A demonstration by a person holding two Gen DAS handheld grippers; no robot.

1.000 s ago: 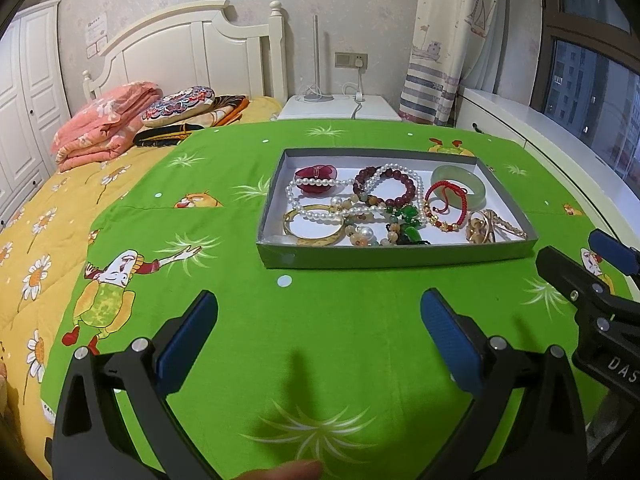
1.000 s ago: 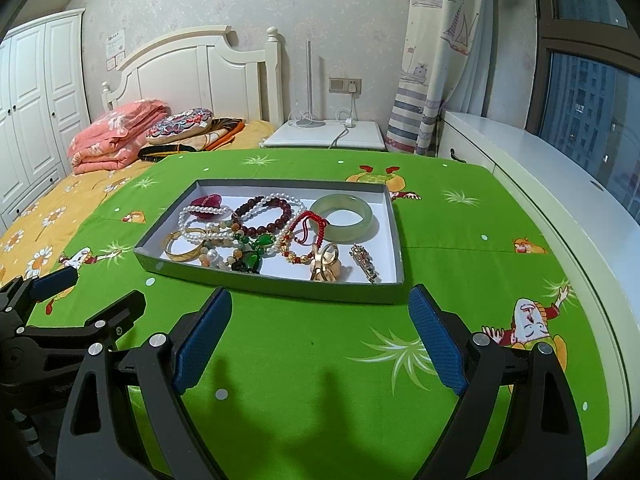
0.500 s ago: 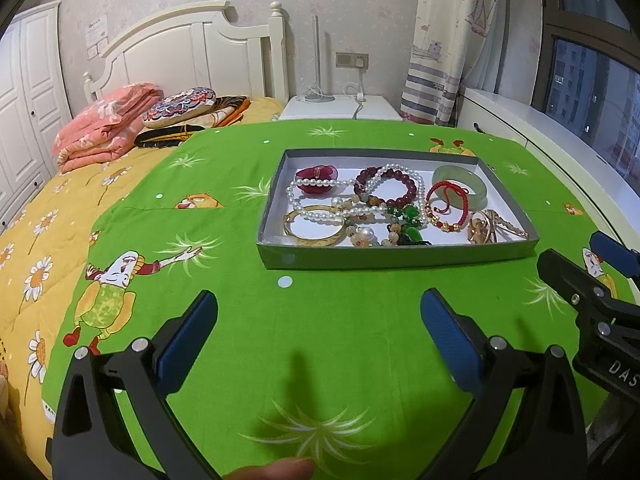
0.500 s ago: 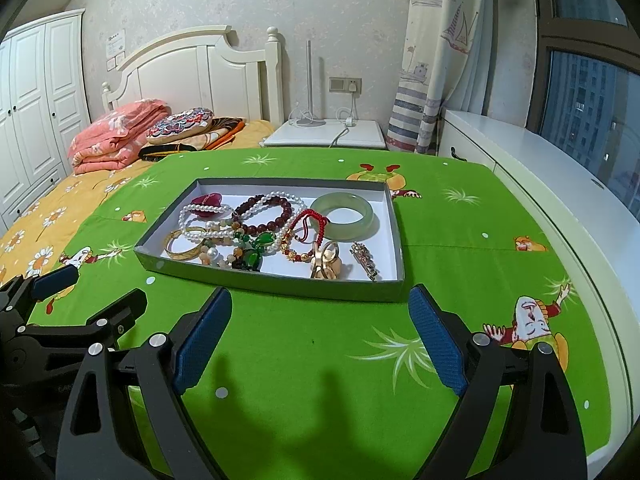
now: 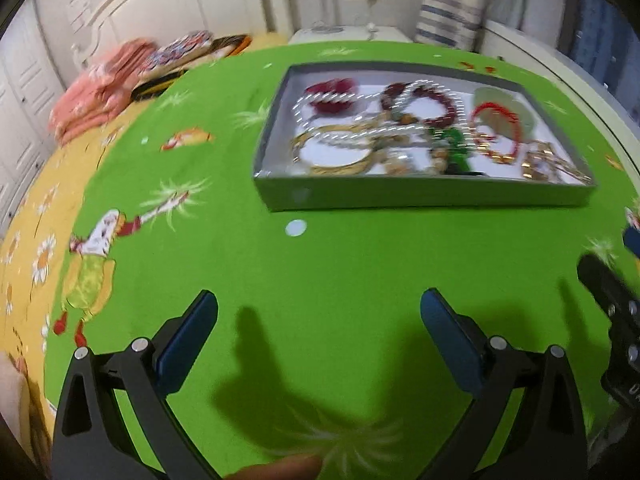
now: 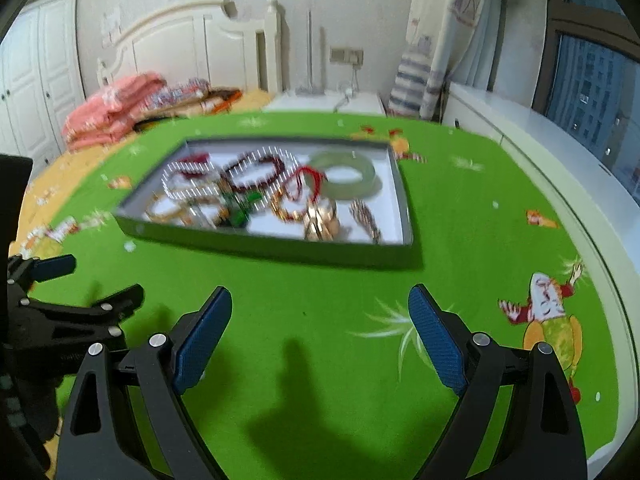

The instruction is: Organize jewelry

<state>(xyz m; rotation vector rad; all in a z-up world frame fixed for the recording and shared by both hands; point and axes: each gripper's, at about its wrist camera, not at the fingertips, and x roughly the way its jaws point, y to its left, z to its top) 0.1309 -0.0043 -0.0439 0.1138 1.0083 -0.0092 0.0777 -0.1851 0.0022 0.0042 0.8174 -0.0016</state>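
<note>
Jewelry (image 6: pixel 280 188) lies beyond the open right hand-held gripper (image 6: pixel 320 332).

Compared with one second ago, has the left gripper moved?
Yes. The left gripper has tipped downward toward the tray: in its own view the headboard has slid up toward the picture's top edge.

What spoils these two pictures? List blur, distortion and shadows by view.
Left wrist: motion blur smears the jewelry in the tray; fisheye bends the edges; claw shadows fall on the green cover. Right wrist: milder blur, same bending and shadows.
</note>
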